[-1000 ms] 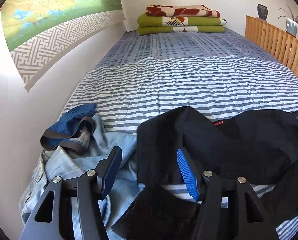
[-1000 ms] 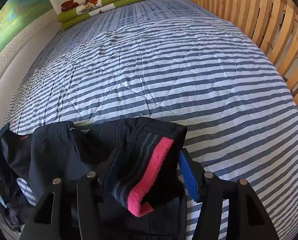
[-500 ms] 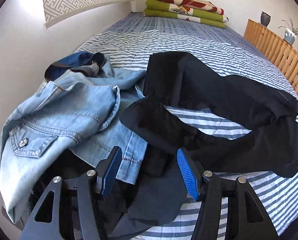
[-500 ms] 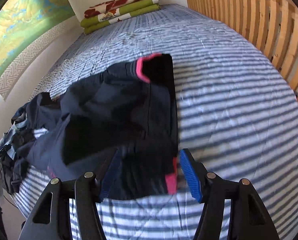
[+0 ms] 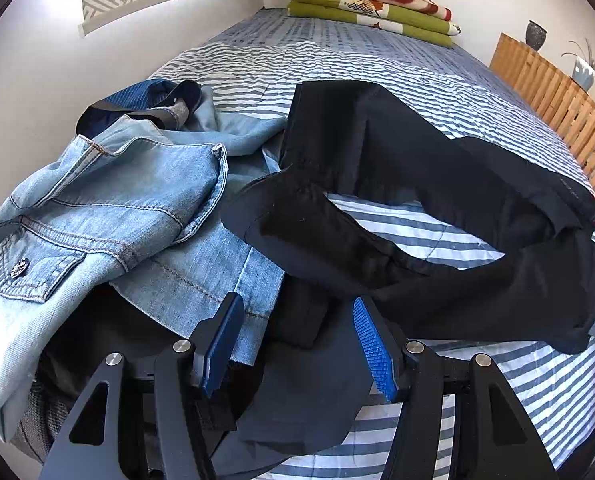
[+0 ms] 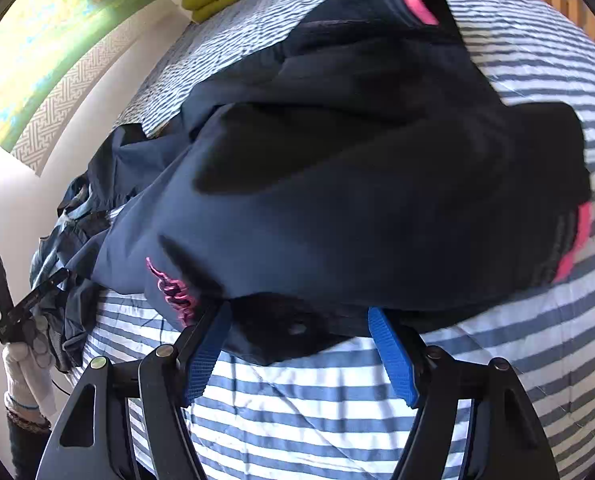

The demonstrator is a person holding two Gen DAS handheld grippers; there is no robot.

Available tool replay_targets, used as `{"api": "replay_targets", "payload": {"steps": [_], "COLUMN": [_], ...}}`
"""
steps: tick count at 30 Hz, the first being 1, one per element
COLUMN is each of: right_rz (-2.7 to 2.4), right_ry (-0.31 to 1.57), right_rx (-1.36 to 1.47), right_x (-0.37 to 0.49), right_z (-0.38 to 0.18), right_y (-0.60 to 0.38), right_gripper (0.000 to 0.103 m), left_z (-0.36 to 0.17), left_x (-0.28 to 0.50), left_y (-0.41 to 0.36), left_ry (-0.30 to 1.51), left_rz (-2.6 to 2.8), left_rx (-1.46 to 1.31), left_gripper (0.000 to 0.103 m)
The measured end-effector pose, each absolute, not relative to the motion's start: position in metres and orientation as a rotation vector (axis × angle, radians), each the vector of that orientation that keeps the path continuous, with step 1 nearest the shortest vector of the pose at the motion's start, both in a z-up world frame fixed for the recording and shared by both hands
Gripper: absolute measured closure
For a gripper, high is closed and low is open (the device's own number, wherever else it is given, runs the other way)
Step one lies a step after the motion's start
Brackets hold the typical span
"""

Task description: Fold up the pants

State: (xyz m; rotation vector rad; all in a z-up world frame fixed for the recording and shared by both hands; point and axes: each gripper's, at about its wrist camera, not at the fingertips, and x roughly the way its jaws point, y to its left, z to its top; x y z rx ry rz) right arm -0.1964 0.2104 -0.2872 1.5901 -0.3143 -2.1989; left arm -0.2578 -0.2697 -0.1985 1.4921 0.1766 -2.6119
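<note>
1. Left wrist view: the left gripper (image 5: 297,344) hangs with its jaws apart, gripping nothing; dark cloth lies under the gap. The black pants (image 5: 437,184) lie on the striped bed (image 5: 377,60) beyond the fingers, their long axis running from just ahead out to the right. A denim jacket (image 5: 109,208) lies left of the fingers.

2. Right wrist view: the right gripper (image 6: 301,344) has just been opening; its pads are clear of the pants (image 6: 357,168), whose near edge lies between them. The pink-trimmed cuffs point away, up and right. A pink logo sits by the left finger, unreadable.

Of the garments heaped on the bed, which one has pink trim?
The black pants, spread across the striped bedcover: pink-edged cuffs and a pink logo. The light-blue denim jacket and the dark-blue item behind it show none.
</note>
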Motion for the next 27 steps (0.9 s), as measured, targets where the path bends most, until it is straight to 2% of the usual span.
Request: {"api": "replay_targets", "payload": {"steps": [2,6,7,9,10,13,15,20,22,27], "right_rz": [-2.237,-2.294,-2.306,-2.342,-2.355,-2.353,-2.381,-2.493,-2.535,-2.537], "right_ry": [-0.184,-0.021,0.006,0.045,0.055,-0.025,-0.044,-0.069,-0.114,-0.167], "right_rx": [1.588,1.598,1.595,1.590,1.593,1.562,1.525,1.424,1.410,1.444], "right_x": [-0.201,-0.212,-0.214,-0.218,-0.221,-0.227,-0.230,-0.242,-0.250,-0.262], "right_z": [-0.288,-0.297,-0.299,-0.297,-0.296,-0.285,-0.272,-0.235,-0.222,-0.218], "right_y": [0.188,0.164,0.162,0.162,0.163,0.177,0.185,0.211,0.224,0.243], "right_gripper": [0.023,0.023,0.027,0.053,0.070,0.082,0.086,0.090,0.091,0.091], "left_z": [-0.199,-0.201,-0.201,-0.199,-0.198,-0.191,-0.186,-0.177,-0.172,-0.186], "left_x": [-0.265,-0.283,-0.287,-0.296,-0.300,-0.318,-0.333,-0.364,-0.361,-0.331], "left_y": [-0.272,-0.277,-0.278,-0.279,-0.279,-0.275,-0.271,-0.266,-0.264,-0.250], "left_ry": [0.203,0.266,0.287,0.319,0.328,0.326,0.306,0.367,0.369,0.365], "left_rz": [-2.614,-2.607,-2.608,-2.614,-2.621,-2.634,-2.641,-2.635,-2.644,-2.701], "left_rx": [1.495,1.501,1.501,1.495,1.488,1.479,1.466,1.467,1.438,1.515], "left_gripper": [0.041,0.042,0.042,0.042,0.042,0.050,0.054,0.054,0.048,0.027]}}
